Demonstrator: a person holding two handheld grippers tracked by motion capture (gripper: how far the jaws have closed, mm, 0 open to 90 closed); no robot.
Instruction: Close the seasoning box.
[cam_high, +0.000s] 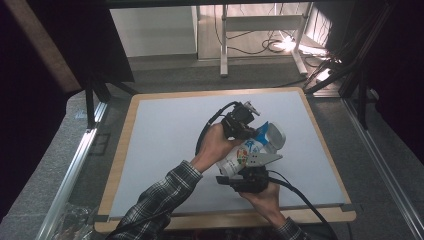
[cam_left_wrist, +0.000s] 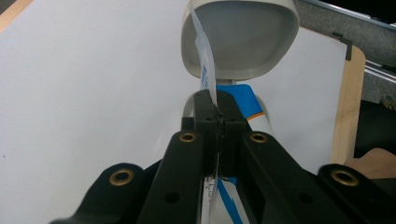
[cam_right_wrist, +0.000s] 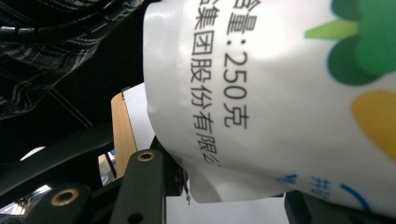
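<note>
Black left gripper (cam_left_wrist: 217, 114) is pinching the thin label flap (cam_left_wrist: 205, 65) of the white plastic bottle (cam_high: 250, 150); right gripper (cam_high: 248, 178) is hugging its body above the table (cam_high: 160, 130), where printed writing is showing.

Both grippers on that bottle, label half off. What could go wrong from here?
1. The left gripper is shut on just a thin edge of the label; the film may tear or slip out before it peels further.
2. The right gripper holds the bottle over its glossy, wrinkled sleeve, so the bottle may twist or slide under the pull.
3. The bottle is held above the table; if a grip fails, it may drop.
</note>
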